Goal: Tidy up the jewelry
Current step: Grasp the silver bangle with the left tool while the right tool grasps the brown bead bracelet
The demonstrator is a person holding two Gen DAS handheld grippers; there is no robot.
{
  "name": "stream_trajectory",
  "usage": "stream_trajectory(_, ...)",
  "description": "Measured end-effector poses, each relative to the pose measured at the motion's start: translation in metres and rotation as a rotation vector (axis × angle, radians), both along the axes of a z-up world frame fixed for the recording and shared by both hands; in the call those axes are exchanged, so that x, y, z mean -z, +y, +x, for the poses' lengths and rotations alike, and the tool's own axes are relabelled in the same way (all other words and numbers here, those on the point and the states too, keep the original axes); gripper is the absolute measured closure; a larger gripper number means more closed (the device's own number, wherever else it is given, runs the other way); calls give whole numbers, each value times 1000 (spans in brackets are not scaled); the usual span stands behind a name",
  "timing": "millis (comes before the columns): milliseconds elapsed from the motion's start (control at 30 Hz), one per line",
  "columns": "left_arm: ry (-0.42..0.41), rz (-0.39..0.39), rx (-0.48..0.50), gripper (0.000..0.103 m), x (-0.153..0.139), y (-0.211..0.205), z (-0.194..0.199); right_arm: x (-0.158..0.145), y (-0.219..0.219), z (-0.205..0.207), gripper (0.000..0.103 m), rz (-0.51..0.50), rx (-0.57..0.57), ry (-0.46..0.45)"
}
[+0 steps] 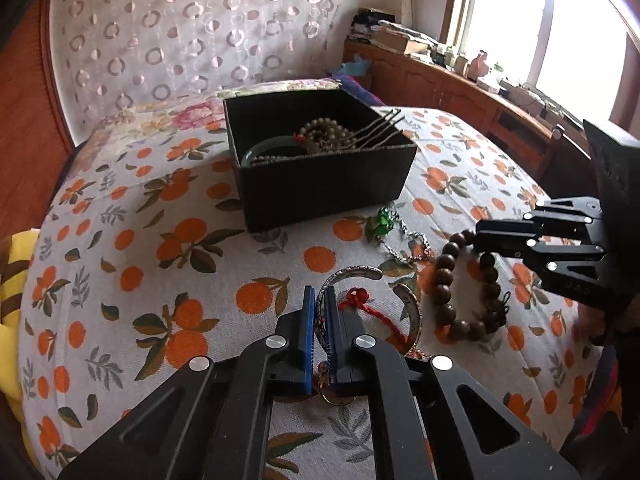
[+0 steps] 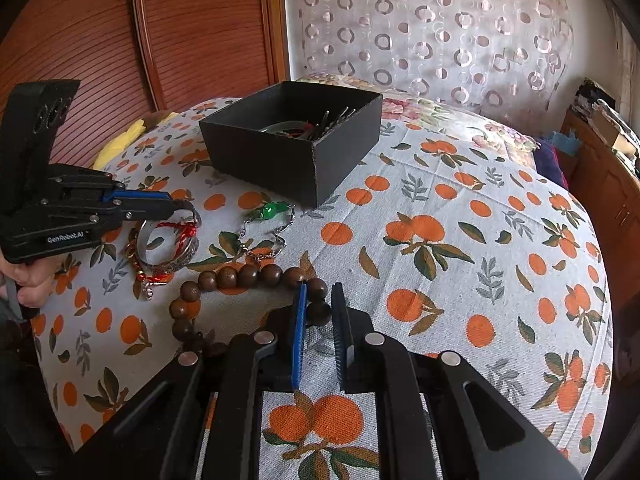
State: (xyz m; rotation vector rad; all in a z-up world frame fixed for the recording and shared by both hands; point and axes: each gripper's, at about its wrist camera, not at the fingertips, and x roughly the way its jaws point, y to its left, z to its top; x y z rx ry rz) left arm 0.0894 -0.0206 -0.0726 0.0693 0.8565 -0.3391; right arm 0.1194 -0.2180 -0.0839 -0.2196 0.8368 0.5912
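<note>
The left gripper (image 1: 319, 300) is pinching the rim of a silver bangle (image 1: 408, 308) lying flat on the orange-print cloth (image 1: 120, 240); a red cord (image 1: 360, 304) is crossing the bangle. The right gripper (image 2: 319, 300) is clamping one bead of the wooden bead bracelet (image 2: 240, 276); part of its loop is hiding behind the fingers. Further off, a green-stone chain (image 2: 268, 216) is lying loose. Beyond it, the black box (image 1: 320, 184) is holding beads, what appears to be a green bangle, and hairpins leaning on the right wall.
</note>
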Motion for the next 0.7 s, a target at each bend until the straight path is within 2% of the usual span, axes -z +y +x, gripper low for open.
stream_trajectory(133, -33, -1, -10, 99, -12, 0, -5, -7, 0, -3, 90, 16, -6, -27)
stream_trajectory(333, -100, 6, -41, 99, -33, -1, -11, -36, 2, -10, 90, 60, -13, -88)
stream_trajectory(700, -157, -32, -79, 99, -59, 6, -4, -82, 3, -13, 90, 109, -25, -182)
